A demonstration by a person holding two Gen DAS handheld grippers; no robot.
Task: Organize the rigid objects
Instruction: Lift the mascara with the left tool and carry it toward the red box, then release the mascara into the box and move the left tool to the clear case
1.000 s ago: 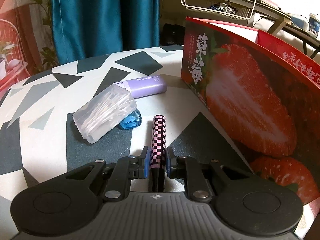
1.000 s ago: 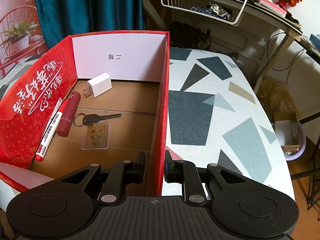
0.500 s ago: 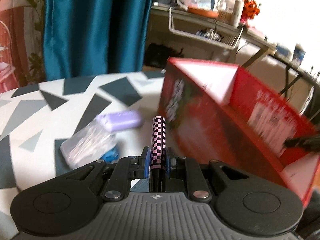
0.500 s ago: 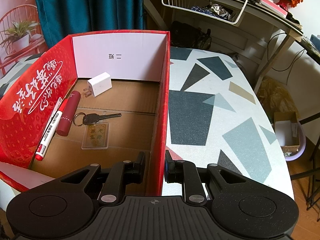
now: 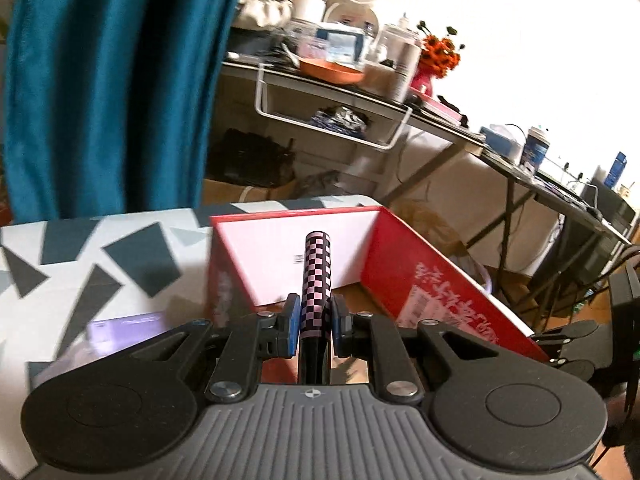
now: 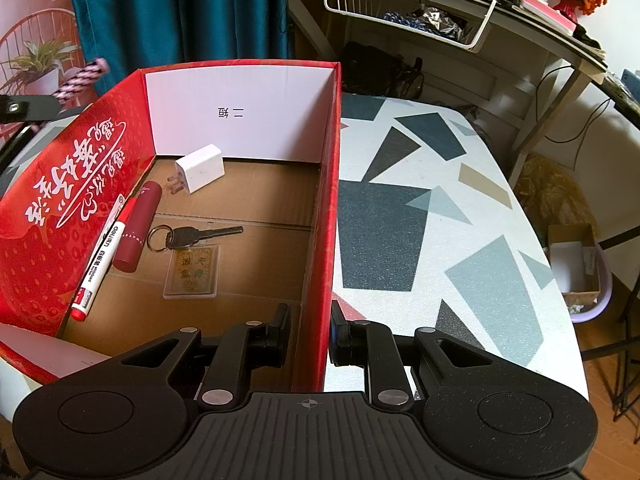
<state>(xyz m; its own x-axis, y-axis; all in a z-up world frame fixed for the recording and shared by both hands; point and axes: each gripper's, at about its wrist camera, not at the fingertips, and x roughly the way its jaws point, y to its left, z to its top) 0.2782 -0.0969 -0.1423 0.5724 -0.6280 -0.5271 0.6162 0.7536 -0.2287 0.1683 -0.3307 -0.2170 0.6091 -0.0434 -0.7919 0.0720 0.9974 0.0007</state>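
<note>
The left gripper [image 5: 313,322] is clamped on a checkered tube [image 5: 317,280], holding it in the air over the near edge of the red box [image 6: 328,208]. The right gripper [image 6: 309,330] pinches the box's right wall near its front corner, jaws nearly closed.

Terrazzo-patterned table [image 6: 420,216] under red box [image 6: 328,208], purple case [image 5: 124,326]
</note>
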